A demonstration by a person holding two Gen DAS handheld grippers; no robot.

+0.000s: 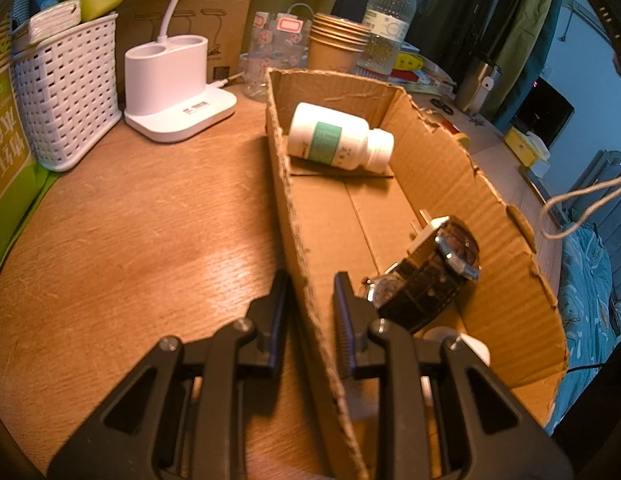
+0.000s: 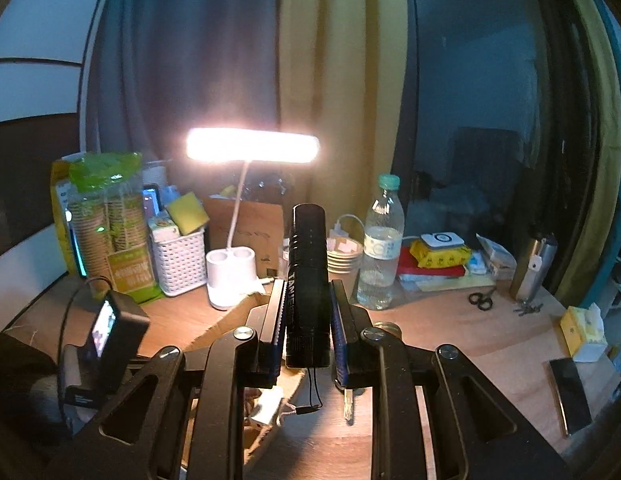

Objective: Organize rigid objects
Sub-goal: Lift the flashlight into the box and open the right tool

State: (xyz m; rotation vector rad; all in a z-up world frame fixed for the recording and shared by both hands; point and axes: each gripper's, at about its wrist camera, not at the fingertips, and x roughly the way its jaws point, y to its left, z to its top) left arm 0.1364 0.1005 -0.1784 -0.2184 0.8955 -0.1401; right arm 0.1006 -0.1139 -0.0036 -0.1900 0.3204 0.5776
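In the left wrist view a shallow cardboard box (image 1: 506,280) lies on the wooden table. A white pill bottle (image 1: 338,138) with a green label lies at its far end. A black-strapped wristwatch (image 1: 430,276) and a white plug (image 1: 422,232) lie at its near end. My left gripper (image 1: 308,304) straddles the box's left wall (image 1: 294,224), one finger outside, one inside, pads close to the cardboard. In the right wrist view my right gripper (image 2: 306,300) is shut on a black flashlight (image 2: 306,264), held upright above the table.
A white lamp base (image 1: 174,88), a white woven basket (image 1: 66,96) with sponges, paper cups (image 1: 338,44) and a water bottle (image 1: 386,20) stand at the back. The right wrist view shows scissors (image 2: 481,299), keys (image 2: 528,309), a yellow tissue box (image 2: 584,330) and a small camera (image 2: 110,330).
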